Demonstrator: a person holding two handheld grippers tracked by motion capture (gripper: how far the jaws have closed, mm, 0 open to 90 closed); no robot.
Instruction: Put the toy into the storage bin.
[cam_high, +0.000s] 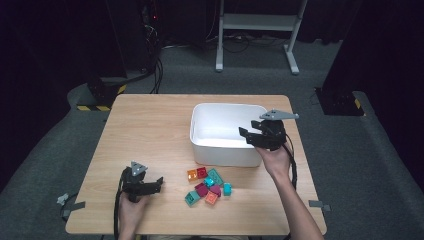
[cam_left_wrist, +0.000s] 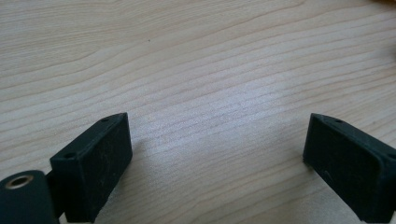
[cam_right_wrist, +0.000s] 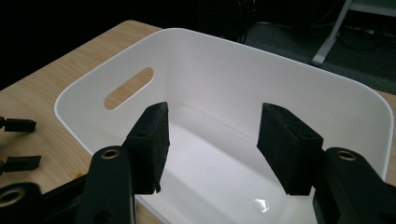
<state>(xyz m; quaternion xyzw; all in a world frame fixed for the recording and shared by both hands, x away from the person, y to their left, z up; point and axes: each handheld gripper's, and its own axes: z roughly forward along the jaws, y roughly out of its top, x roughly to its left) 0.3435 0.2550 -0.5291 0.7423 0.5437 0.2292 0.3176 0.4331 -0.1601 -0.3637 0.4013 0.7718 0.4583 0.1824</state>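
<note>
White bin (cam_high: 200, 134): sits on the wooden table (cam_high: 145, 130); what shows of its inside looks empty.
Progress: sorting seems barely begun; coloured blocks (cam_high: 209, 186) lie clustered on the table just in front of the bin.
Right gripper (cam_right_wrist: 212, 140): jaws spread, pinching nothing, hovering over the bin, apart from the blocks.
Left gripper (cam_high: 159, 183): jaws spread, empty, beside the blocks.

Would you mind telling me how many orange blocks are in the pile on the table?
2: one orange block at the pile's upper left by the white bin, another at its lower edge. Others may be hidden.
</note>
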